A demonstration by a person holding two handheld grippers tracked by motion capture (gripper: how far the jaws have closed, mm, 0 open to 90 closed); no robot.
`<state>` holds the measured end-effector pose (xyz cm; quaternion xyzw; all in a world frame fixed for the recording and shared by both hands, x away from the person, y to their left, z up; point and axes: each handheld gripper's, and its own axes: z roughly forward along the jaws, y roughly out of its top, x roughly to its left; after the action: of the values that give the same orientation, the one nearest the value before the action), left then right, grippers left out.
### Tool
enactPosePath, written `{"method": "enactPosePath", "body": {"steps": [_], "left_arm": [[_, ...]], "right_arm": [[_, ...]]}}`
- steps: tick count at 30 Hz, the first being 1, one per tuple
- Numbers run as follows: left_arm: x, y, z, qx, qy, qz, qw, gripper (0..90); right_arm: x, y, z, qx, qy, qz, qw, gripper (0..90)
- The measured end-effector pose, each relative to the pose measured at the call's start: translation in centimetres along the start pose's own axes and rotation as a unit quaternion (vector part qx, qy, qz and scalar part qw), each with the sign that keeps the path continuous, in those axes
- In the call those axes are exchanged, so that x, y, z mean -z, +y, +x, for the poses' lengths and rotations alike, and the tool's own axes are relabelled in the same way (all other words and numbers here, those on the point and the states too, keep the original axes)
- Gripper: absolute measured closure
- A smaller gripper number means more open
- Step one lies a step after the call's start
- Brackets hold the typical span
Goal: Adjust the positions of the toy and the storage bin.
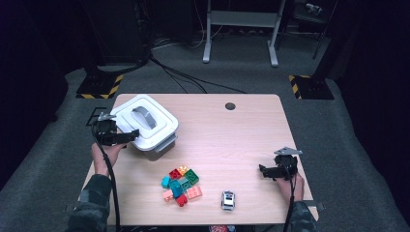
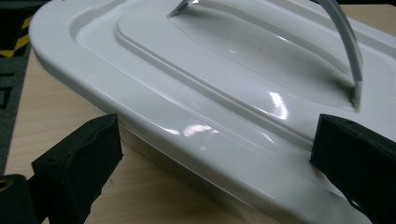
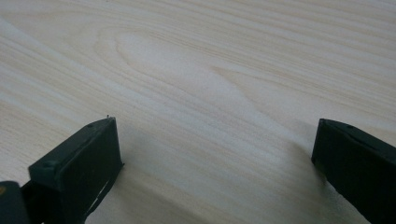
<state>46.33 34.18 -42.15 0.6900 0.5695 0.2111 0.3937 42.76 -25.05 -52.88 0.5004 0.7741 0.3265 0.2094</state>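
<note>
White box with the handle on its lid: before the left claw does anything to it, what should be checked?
1. Left gripper open wide enough: ok, jaws spread.
2. Jaws lined up with the lid edge: ok, rim sits between them.
3. Lid closed on the white box: ok, looks seated.
4. Handle out of the way: ok, lies mid-lid.
5. Toy bricks and toy car apart from box: ok.
6. Right gripper idle: ok, open over bare table.

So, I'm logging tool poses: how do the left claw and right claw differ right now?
The left claw straddles the edge of the white box lid, one jaw above it, one below; the right claw has nothing between its jaws. The left sits at the table's left edge, the right near its right edge. Both are open.
</note>
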Motion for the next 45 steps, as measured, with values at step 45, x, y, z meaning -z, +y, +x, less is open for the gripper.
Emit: {"method": "enactPosePath", "body": {"steps": [45], "left_arm": [[-1.0,-0.6,-9.2,-0.053,-0.004,-0.011,0.9985,6.3]], "right_arm": [[0.0,0.0,0.0,0.000,0.000,0.000,1.0000,0.6]]}}
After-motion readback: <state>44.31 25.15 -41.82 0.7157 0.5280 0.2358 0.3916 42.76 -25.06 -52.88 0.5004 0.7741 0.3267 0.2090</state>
